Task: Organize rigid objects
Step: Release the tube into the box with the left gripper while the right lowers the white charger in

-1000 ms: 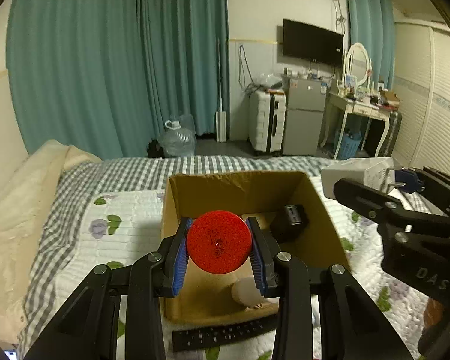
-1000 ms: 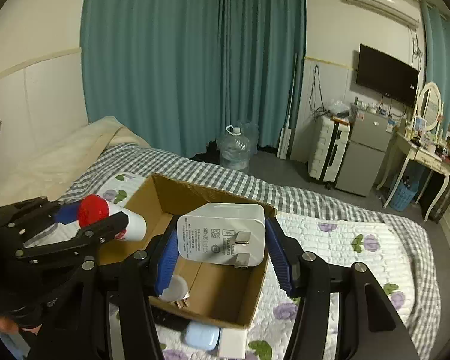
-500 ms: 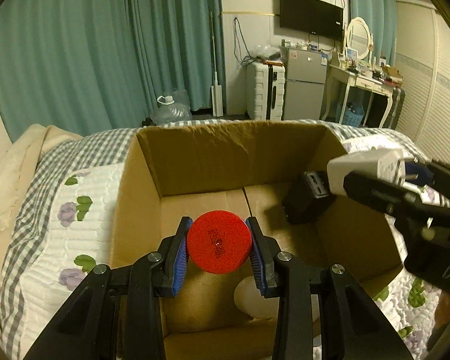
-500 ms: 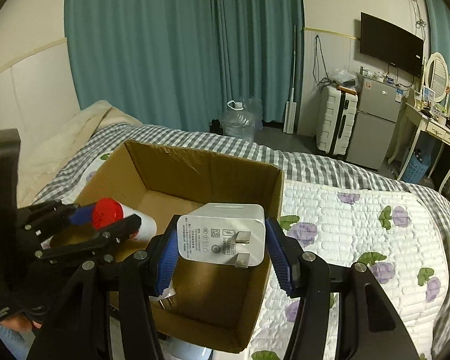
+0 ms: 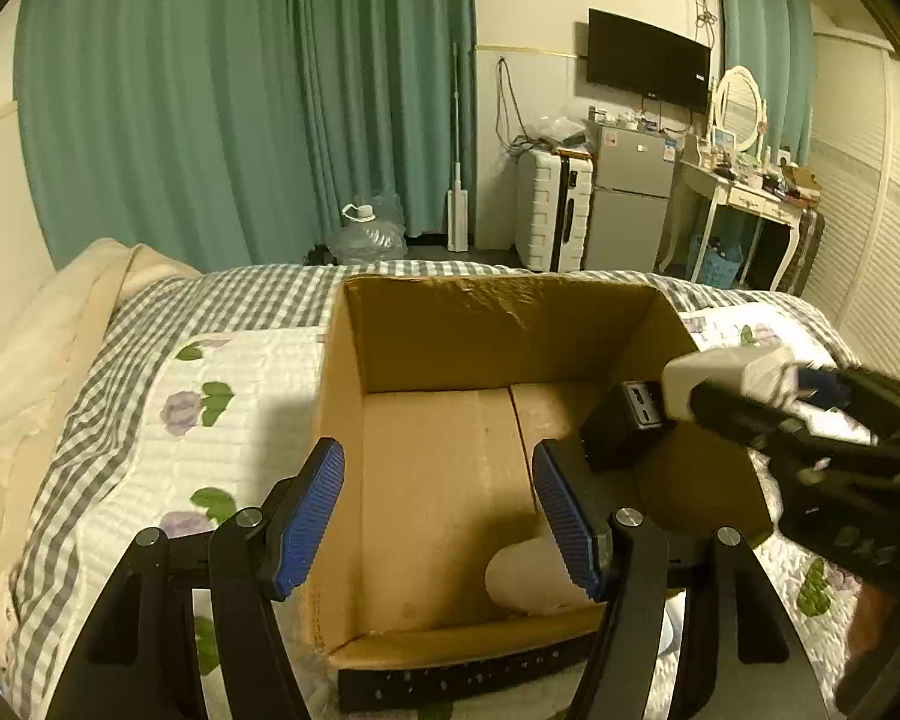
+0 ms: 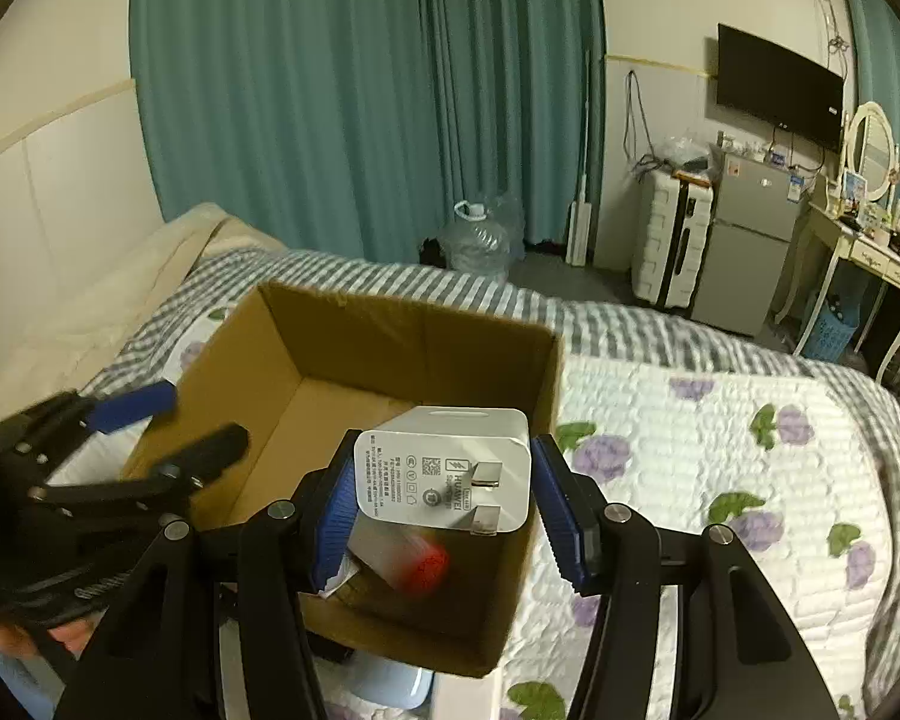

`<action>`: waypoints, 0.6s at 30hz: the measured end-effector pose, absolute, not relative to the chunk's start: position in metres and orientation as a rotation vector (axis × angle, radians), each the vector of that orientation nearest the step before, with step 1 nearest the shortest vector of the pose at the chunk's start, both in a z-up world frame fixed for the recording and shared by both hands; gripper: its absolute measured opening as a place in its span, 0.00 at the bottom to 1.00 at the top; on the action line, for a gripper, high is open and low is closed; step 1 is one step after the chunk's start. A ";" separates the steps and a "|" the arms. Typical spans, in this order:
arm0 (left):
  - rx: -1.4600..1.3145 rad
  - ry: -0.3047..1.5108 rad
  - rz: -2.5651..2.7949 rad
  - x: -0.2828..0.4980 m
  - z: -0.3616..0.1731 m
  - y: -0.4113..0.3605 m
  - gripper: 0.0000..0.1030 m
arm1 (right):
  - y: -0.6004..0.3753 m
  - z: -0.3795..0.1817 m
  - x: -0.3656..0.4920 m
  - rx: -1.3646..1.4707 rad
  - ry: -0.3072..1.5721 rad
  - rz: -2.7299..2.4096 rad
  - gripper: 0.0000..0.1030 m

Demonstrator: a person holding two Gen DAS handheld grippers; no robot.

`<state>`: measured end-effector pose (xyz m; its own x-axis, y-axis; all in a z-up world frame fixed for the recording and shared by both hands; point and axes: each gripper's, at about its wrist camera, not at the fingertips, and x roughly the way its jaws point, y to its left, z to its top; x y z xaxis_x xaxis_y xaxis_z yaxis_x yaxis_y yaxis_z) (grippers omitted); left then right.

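Left gripper [image 5: 438,510] spread, empty; right gripper [image 6: 444,507] pinches charger [image 6: 444,468] — red-capped bottle [image 6: 411,564] blurred below.

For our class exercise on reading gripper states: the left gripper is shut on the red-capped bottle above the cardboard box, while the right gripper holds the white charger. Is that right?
Not quite. The left wrist view shows the left gripper open, nothing between its fingers. In the right wrist view the red-capped bottle appears blurred inside the cardboard box. The right gripper does hold the white charger.
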<state>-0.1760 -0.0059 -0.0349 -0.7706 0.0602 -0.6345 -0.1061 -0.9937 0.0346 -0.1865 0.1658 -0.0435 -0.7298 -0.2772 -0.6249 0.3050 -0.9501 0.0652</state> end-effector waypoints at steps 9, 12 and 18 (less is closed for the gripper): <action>-1.035 0.082 2.886 -0.168 -0.037 -0.013 0.66 | 0.162 -0.064 -0.194 1.004 0.035 -2.656 0.52; -1.042 0.080 2.886 -0.165 -0.037 -0.013 0.66 | 0.164 -0.061 -0.194 1.004 0.033 -2.666 0.59; -1.033 0.068 2.895 -0.148 -0.024 -0.015 0.66 | 0.171 -0.042 -0.177 0.980 0.036 -2.710 0.63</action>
